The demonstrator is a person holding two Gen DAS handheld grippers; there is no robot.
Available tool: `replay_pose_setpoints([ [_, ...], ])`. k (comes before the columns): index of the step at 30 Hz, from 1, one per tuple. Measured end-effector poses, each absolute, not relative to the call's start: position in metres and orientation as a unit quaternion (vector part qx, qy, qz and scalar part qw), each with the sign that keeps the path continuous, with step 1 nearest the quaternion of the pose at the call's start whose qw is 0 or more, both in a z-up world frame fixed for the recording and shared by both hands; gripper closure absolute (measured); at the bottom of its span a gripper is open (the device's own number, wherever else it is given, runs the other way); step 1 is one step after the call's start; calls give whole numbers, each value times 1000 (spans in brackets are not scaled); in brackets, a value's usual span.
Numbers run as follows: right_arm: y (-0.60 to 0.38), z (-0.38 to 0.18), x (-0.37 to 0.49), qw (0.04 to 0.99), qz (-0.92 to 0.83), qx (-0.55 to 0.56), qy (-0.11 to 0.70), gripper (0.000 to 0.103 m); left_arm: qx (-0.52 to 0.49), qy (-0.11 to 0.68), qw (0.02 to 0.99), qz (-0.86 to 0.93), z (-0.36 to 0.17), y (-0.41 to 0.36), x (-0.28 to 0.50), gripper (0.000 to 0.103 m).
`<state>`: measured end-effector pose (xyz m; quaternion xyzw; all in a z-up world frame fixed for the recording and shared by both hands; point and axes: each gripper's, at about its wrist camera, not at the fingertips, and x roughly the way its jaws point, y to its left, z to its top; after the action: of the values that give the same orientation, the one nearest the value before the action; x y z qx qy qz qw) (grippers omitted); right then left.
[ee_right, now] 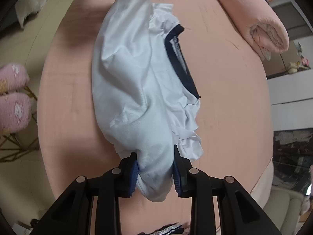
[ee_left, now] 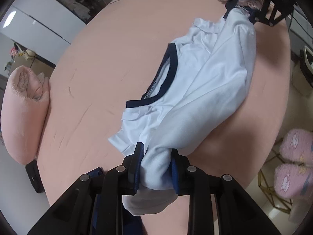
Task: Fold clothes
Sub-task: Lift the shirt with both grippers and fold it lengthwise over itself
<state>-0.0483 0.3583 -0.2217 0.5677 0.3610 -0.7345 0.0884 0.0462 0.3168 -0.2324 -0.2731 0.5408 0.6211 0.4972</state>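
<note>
A white T-shirt with a navy collar (ee_left: pixel 205 90) hangs stretched between my two grippers above the pink bed (ee_left: pixel 109 74). My left gripper (ee_left: pixel 156 166) is shut on one bunched end of the shirt. My right gripper (ee_right: pixel 155 168) is shut on the other bunched end of the shirt (ee_right: pixel 137 90). The right gripper also shows at the top right of the left wrist view (ee_left: pixel 252 2), gripping the far end. The navy collar (ee_right: pixel 183 66) faces the pillow side. The shirt sags in the middle and lies partly doubled over.
A rolled pink pillow (ee_left: pixel 25 113) lies at the bed's edge, also in the right wrist view (ee_right: pixel 254 19). Pink patterned stools (ee_left: pixel 293 164) stand on the floor beside the bed. Dark fabric (ee_right: pixel 168 230) lies at the near bed edge. White cabinets (ee_left: pixel 39 23) line the wall.
</note>
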Motion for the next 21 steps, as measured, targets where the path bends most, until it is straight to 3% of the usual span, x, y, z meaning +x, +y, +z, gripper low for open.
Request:
replay_pose_setpoints([
  [11,388,-217,-77,47,-762,566,310,74,-335,461,479,668,-225,338,-3,79],
  [21,411,-219,-97,-10,-766,584,270,74,-357,454,455,677,-231,354,-26,79],
])
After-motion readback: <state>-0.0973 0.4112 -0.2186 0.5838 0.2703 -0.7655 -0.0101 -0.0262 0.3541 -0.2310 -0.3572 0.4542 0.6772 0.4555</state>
